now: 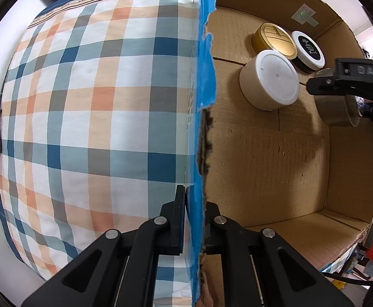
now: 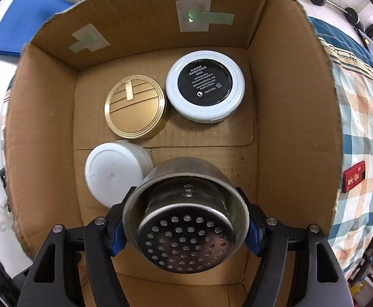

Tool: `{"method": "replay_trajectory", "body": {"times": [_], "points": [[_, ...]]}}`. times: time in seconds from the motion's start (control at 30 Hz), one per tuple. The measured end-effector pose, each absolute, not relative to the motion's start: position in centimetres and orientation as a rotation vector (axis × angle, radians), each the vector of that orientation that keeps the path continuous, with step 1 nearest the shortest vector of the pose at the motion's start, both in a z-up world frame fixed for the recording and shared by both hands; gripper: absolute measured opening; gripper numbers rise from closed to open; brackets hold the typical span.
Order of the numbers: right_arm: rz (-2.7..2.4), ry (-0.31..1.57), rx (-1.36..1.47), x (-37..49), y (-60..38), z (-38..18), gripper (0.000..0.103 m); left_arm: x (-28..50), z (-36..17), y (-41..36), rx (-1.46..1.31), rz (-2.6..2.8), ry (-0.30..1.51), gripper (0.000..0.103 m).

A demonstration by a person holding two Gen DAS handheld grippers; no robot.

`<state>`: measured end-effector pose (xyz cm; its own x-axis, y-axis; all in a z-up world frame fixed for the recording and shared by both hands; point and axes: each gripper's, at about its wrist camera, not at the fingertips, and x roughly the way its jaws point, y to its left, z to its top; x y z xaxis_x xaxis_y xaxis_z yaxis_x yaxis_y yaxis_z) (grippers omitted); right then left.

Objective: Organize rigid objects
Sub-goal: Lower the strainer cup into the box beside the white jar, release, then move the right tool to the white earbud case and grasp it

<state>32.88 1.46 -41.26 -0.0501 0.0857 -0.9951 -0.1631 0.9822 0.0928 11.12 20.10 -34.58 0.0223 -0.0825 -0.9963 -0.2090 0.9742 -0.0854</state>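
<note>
Nearest the right wrist camera, a round stainless-steel strainer cup [image 2: 186, 227] with a perforated inner disc fills the lower middle of the view, clamped by its outer wall between the blue pads of the right gripper [image 2: 185, 232]. Its open mouth faces the camera, and it hangs over the near part of the box floor without visibly resting on it. In the left wrist view the same cup [image 1: 337, 110] shows at the right edge, with the right gripper [image 1: 350, 94] on it.

The large brown cardboard box [image 2: 296, 117] stands open-topped on a plaid cloth of blue, orange and white checks [image 1: 97, 107] that covers a bed or cushion. One box wall, its torn rim edged with blue tape [image 1: 204, 76], runs up the middle of the left wrist view; the left gripper [image 1: 195, 217] is clenched on that rim, one finger outside and one inside.

Three round containers lie on the box floor toward the far wall. The white-rimmed compact with a black printed centre [image 2: 205, 87] sits at the far right, just beside the gold metal tin with a grooved lid [image 2: 135, 106]. The plain white plastic jar [image 2: 112, 174] stands nearer, close to the tin and partly behind the strainer cup.

Two patches of green tape on pale labels [image 2: 201, 16] mark the far wall. A small red packet [image 2: 354, 176] lies on the cloth outside the box.
</note>
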Motion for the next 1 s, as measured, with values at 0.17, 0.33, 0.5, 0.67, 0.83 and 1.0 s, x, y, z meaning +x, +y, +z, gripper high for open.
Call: {"method": "replay_trajectory", "body": {"times": [0.17, 0.33, 0.5, 0.67, 0.83, 1.0], "points": [[0.162, 1.636, -0.086, 33.6, 1.9, -42.3, 0.074, 11.1, -34.5, 20.1, -0.235, 0.099, 1.55, 0.005], [0.154, 1.632, -0.099, 34.2, 2.4, -41.7, 0.087, 11.2, -34.4, 20.1, -0.234, 0.098, 1.551, 0.006], [0.169, 1.619, -0.107, 34.6, 2.9, -40.5, 0.101, 11.2, -34.4, 20.1, -0.233, 0.099, 1.552, 0.005], [0.162, 1.624, -0.074, 35.2, 2.1, -39.9, 0.101, 11.3, -34.4, 20.1, -0.231, 0.099, 1.553, 0.005], [0.173, 1.622, -0.056, 35.0, 0.9, -39.1, 0.103, 11.3, -34.3, 20.1, -0.231, 0.1, 1.553, 0.005], [0.208, 1.607, -0.06, 32.7, 1.0, -37.6, 0.103, 11.4, -34.4, 20.1, -0.231, 0.1, 1.553, 0.005]]}}
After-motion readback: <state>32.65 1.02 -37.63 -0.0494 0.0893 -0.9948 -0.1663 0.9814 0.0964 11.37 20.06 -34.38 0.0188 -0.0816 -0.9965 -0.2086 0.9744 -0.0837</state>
